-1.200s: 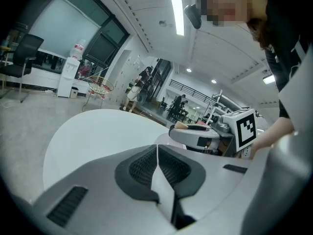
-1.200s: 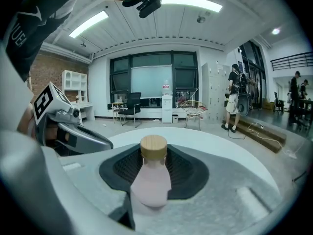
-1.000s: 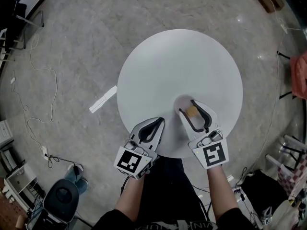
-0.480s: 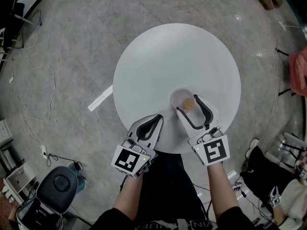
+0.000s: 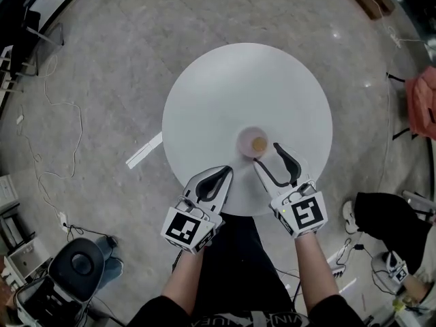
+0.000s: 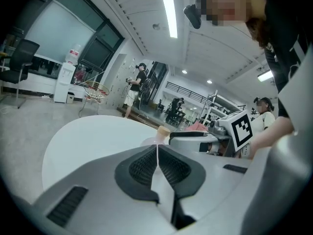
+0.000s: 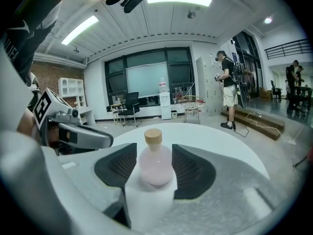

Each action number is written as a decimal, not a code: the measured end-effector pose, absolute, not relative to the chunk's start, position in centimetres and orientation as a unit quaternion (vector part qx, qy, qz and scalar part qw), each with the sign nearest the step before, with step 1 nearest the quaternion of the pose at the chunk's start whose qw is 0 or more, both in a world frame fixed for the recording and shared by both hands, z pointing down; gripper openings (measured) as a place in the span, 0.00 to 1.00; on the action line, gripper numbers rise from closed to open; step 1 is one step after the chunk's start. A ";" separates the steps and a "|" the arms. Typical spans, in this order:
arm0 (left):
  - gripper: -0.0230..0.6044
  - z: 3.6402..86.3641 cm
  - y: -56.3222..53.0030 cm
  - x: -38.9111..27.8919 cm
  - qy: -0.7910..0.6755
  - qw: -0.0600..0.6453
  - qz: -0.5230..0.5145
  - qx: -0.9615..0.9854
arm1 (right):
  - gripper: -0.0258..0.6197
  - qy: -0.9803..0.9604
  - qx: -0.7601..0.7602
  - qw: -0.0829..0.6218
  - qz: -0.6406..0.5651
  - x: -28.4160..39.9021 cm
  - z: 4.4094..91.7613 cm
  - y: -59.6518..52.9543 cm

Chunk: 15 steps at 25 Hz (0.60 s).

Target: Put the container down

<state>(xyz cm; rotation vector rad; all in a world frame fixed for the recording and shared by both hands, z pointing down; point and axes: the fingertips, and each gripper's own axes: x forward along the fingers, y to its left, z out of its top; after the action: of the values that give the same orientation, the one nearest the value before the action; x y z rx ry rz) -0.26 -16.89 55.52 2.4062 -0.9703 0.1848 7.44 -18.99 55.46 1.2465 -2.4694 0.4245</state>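
Observation:
The container is a small pink bottle (image 5: pixel 253 142) with a cork stopper, standing upright on the round white table (image 5: pixel 238 80). My right gripper (image 5: pixel 267 154) is open; its jaws have just been opening. In the head view the bottle stands just beyond its fingertips, apart from them. The right gripper view shows the bottle (image 7: pixel 155 169) in the gap of the right gripper (image 7: pixel 154 150), with neither pad touching it. My left gripper (image 5: pixel 221 177) hovers over the table's near edge, shut with nothing in it. In the left gripper view the left gripper (image 6: pixel 157 148) has its pads pressed together.
The table (image 7: pixel 220 146) stands on a grey floor with loose cables. A white strip (image 5: pixel 144 150) lies on the floor at the left. A dark chair (image 5: pixel 82 271) is at lower left and a black bag (image 5: pixel 381 213) at right. People stand far off.
The right gripper's jaws spread wider and drew back towards me, leaving the bottle standing on the table beyond the fingertips. The left gripper has stayed shut near the table edge.

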 end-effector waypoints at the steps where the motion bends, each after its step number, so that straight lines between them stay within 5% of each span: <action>1: 0.06 55.3 -16.8 -0.2 -0.360 0.265 0.066 0.892 | 0.38 -0.869 0.439 0.172 0.149 7.6 55.3 -18.8; 15: 0.06 51.2 -17.1 1.0 -0.345 0.240 0.057 0.905 | 0.11 -0.874 0.433 0.173 0.133 7.0 51.3 -17.6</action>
<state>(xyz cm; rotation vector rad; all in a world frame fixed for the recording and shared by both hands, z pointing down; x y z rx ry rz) 0.99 -17.09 51.15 2.4773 -0.9449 0.1570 7.01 -17.60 51.26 1.2292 -2.4796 0.3785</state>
